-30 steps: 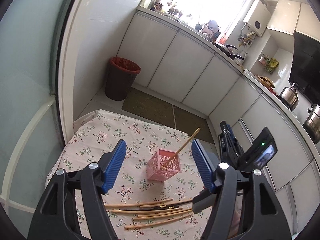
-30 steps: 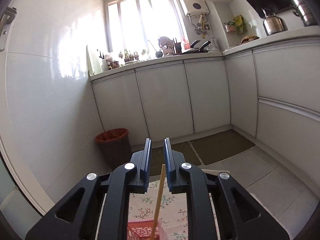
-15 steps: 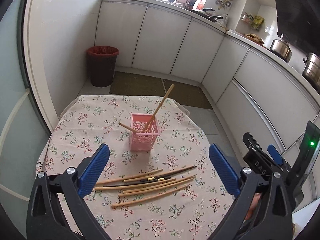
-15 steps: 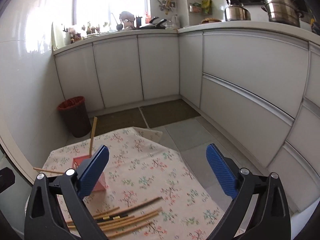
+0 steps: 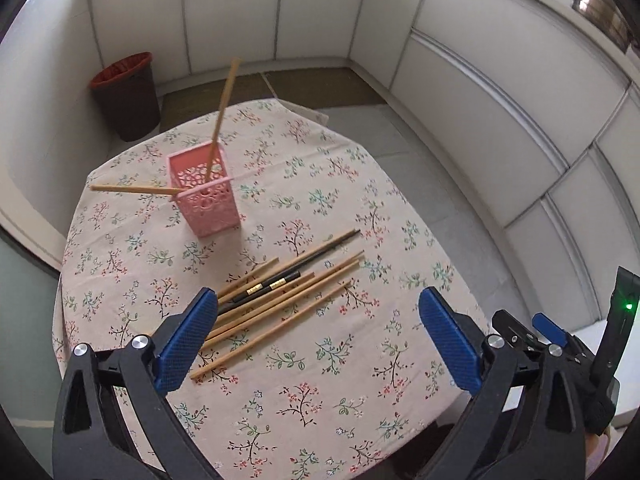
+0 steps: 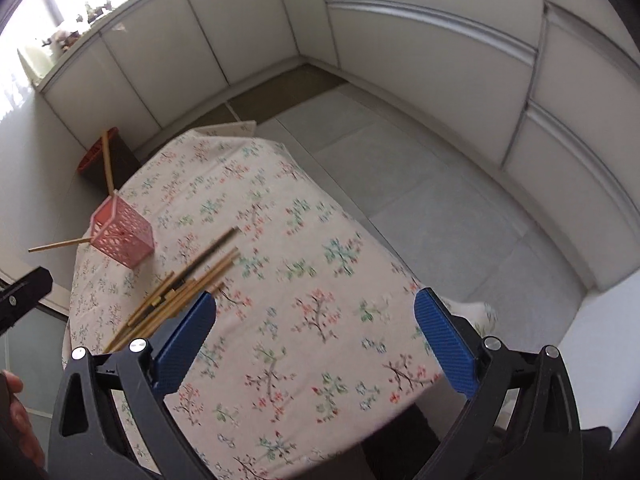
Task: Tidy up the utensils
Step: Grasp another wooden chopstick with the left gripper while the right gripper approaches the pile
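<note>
A pink perforated holder (image 5: 206, 196) stands on the floral tablecloth (image 5: 320, 360) and holds two wooden chopsticks, one upright (image 5: 222, 108) and one leaning left (image 5: 132, 189). A pile of several chopsticks (image 5: 280, 288), wooden and one black pair, lies in front of it. My left gripper (image 5: 318, 338) is open and empty above the pile's near end. My right gripper (image 6: 316, 344) is open and empty over the table; the holder (image 6: 122, 234) and the pile (image 6: 184, 288) lie to its left. The right gripper also shows in the left wrist view (image 5: 548, 332).
A dark bin with a red liner (image 5: 124, 94) stands on the floor beyond the table. White cabinets (image 5: 480, 100) run along the back and right. The table's right edge (image 6: 404, 272) drops to grey floor tiles (image 6: 440, 200).
My right gripper let go of the chopstick in the holder, opened wide and pulled back right. Both gripper views tilted down toward the table; my left gripper came over the pile.
</note>
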`<state>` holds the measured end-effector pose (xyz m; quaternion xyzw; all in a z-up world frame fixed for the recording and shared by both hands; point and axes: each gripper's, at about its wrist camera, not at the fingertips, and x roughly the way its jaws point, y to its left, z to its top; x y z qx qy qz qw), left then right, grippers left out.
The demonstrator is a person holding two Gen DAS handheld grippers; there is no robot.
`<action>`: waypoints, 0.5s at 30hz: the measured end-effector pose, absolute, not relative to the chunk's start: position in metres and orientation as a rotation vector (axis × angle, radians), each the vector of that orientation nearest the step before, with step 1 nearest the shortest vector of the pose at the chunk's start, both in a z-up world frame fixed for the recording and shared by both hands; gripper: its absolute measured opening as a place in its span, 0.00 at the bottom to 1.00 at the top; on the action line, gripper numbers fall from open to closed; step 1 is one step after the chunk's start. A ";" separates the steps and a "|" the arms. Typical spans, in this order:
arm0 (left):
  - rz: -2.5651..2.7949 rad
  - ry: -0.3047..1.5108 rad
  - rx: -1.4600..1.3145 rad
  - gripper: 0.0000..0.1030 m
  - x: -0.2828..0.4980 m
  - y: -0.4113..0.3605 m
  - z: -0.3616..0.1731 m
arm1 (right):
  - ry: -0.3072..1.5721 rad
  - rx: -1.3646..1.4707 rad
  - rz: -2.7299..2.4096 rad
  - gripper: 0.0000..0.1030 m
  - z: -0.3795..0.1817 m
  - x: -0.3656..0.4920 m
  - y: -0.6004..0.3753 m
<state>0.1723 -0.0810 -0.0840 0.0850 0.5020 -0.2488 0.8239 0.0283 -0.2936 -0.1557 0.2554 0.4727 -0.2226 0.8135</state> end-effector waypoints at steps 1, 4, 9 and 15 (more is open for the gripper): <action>-0.544 1.100 0.224 0.93 0.176 -0.090 -0.090 | 1.041 0.554 -0.484 0.94 -0.163 0.027 -0.297; -0.578 1.165 0.349 0.93 0.186 -0.117 -0.110 | 1.040 0.575 -0.465 0.94 -0.167 0.022 -0.303; -0.589 1.249 0.465 0.93 0.212 -0.154 -0.139 | 1.034 0.576 -0.473 0.94 -0.169 0.023 -0.307; -0.508 1.302 0.626 0.93 0.250 -0.192 -0.179 | 1.047 0.629 -0.445 0.94 -0.171 0.025 -0.309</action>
